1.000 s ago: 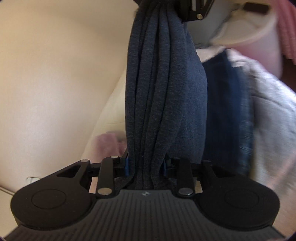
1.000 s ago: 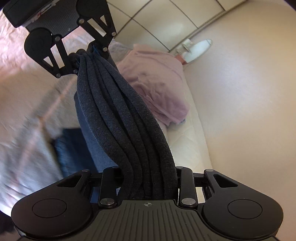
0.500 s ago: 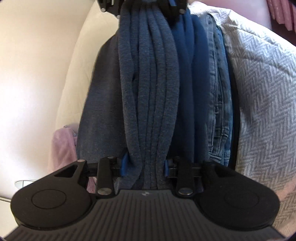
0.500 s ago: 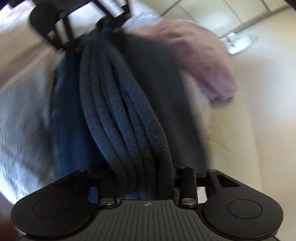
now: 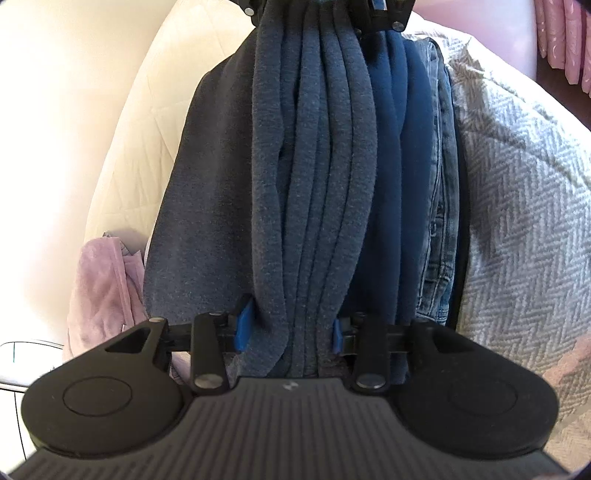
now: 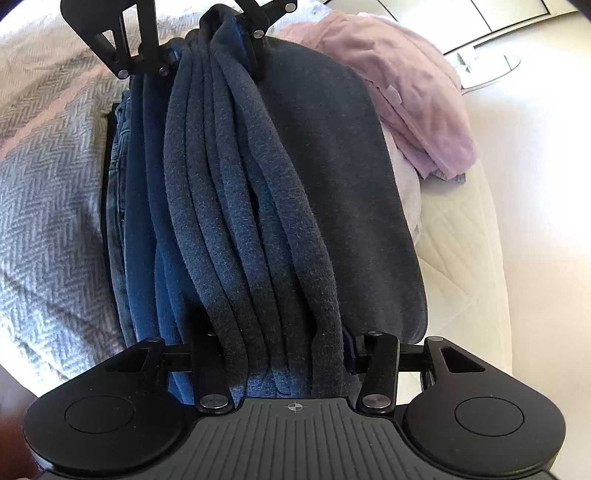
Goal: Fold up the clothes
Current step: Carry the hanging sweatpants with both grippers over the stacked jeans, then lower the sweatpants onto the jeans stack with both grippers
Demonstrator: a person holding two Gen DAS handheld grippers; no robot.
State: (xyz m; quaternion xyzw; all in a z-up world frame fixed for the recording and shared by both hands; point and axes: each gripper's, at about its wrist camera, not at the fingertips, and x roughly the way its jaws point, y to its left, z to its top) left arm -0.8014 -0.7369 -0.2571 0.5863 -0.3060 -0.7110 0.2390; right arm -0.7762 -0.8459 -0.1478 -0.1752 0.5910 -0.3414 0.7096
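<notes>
A dark grey-blue fleece garment (image 5: 314, 166) is bunched into long folds and stretched between my two grippers. My left gripper (image 5: 290, 328) is shut on one end, its blue pads (image 5: 243, 328) pressing the folds. My right gripper (image 6: 277, 350) is shut on the other end. In the left wrist view the right gripper (image 5: 325, 11) shows at the top edge, and in the right wrist view the left gripper (image 6: 207, 48) shows at the top. The garment (image 6: 236, 184) hangs just over a stack of folded clothes; whether it touches the stack I cannot tell.
The stack holds a dark grey piece (image 6: 332, 166), a blue fleece (image 5: 399, 184) and denim jeans (image 5: 439, 221). A grey herringbone blanket (image 5: 517, 203) lies on one side of it, a pink garment (image 6: 406, 92) and a white quilted mattress (image 5: 140, 129) on the other.
Both grippers, still holding the stretched garment, have come down from in front of the wall to just above the stack of folded clothes. The motion has slowed and the views are sharp.
</notes>
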